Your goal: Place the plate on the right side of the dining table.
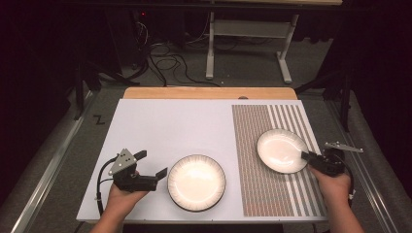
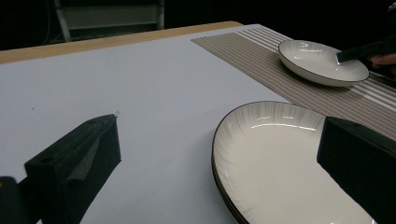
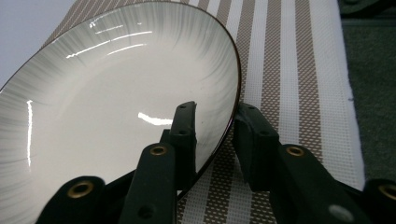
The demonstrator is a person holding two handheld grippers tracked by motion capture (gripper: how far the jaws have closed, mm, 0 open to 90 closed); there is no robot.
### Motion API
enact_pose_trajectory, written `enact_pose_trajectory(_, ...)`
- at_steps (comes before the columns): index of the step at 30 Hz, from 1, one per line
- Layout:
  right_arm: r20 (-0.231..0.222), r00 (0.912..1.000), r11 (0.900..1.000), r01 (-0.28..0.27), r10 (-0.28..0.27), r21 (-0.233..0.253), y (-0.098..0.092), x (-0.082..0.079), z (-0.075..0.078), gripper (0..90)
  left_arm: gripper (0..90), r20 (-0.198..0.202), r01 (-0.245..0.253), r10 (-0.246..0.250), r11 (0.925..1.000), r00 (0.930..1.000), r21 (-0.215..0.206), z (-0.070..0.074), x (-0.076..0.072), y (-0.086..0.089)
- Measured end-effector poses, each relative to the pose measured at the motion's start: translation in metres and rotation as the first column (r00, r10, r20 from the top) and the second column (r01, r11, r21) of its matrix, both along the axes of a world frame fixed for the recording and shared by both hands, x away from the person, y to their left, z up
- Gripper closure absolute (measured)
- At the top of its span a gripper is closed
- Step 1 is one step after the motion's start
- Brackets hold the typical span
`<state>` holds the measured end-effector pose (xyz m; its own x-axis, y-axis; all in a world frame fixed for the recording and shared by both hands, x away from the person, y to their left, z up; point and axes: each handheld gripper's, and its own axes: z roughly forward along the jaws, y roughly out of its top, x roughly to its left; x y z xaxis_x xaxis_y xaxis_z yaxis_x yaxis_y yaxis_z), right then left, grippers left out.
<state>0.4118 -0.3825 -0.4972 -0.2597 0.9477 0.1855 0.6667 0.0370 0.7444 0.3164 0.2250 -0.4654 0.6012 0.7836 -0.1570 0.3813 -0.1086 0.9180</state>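
Both plates, the near plate and the far plate, are white with faint grey streaks and dark rims. The placemat is brown-and-white striped; the table is white.

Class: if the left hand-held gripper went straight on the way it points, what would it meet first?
Probably the near plate: the left hand-held gripper stands open with one jaw at its rim.

In the right gripper view, the plate on the striped mat runs off the frame at 9 o'clock, and the right gripper hides its rim at 6 o'clock. In the left gripper view, the near plate is cut off at 5 o'clock, partly behind 1 jaw.
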Motion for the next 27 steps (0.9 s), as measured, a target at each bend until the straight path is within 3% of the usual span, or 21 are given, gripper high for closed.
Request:
enact_pose_trajectory(3,0.038,0.9993,1.0,0.002,-0.003,0.01,-0.001,-0.004,0.006,62.9,0.4,-0.005,-0.007,0.007,1.0,1.0,0.003,-0.002,0.001,0.0)
enact_pose_trajectory(6,0.086,0.9963,1.0,-0.004,0.005,-0.01,0.002,-0.011,0.014,60.1,0.4,-0.011,-0.011,0.011,0.9999,0.9999,0.007,-0.003,0.002,0.001)
enact_pose_trajectory(8,0.123,0.9923,1.0,-0.007,0.011,-0.03,0.008,-0.015,0.019,53.9,0.4,-0.016,-0.01,0.01,0.9999,0.9998,0.008,-0.003,0.003,0.002)
enact_pose_trajectory(12,0.185,0.98,0.996,-0.061,0.073,-0.07,0.024,-0.024,0.03,47.9,0.4,-0.012,-0.007,0.007,1.0,0.9999,0.004,-0.003,0.003,0.001)
enact_pose_trajectory(19,0.27,0.9448,0.982,-0.174,0.186,-0.067,0.067,-0.041,0.05,30.9,0.4,-0.012,-0.006,0.006,1.0,0.9999,-0.003,-0.002,0.005,0.003)
enact_pose_trajectory(21,0.282,0.9291,0.971,-0.226,0.24,-0.08,0.08,-0.045,0.054,26.8,0.4,-0.005,-0.004,0.004,1.0,1.0,-0.005,-0.001,0.005,0.004)
enact_pose_trajectory(24,0.295,0.9154,0.962,-0.265,0.274,-0.072,0.1,-0.053,0.059,17.6,0.4,0.001,-0.006,0.006,1.0,1.0,-0.007,0.001,0.006,0.006)
enact_pose_trajectory(25,0.295,0.9154,0.962,-0.265,0.274,-0.072,0.1,-0.053,0.059,17.6,0.4,0.001,-0.006,0.006,1.0,1.0,-0.007,0.001,0.006,0.006)
enact_pose_trajectory(26,0.31,0.9019,0.953,-0.293,0.3,-0.072,0.114,-0.058,0.061,14.4,0.4,0.001,-0.005,0.005,0.9999,1.0,-0.01,0.001,0.006,0.008)
enact_pose_trajectory(27,0.314,0.8959,0.949,-0.308,0.314,-0.069,0.121,-0.061,0.062,12.8,0.4,0.003,-0.007,0.007,0.9999,1.0,-0.01,0.001,0.006,0.009)
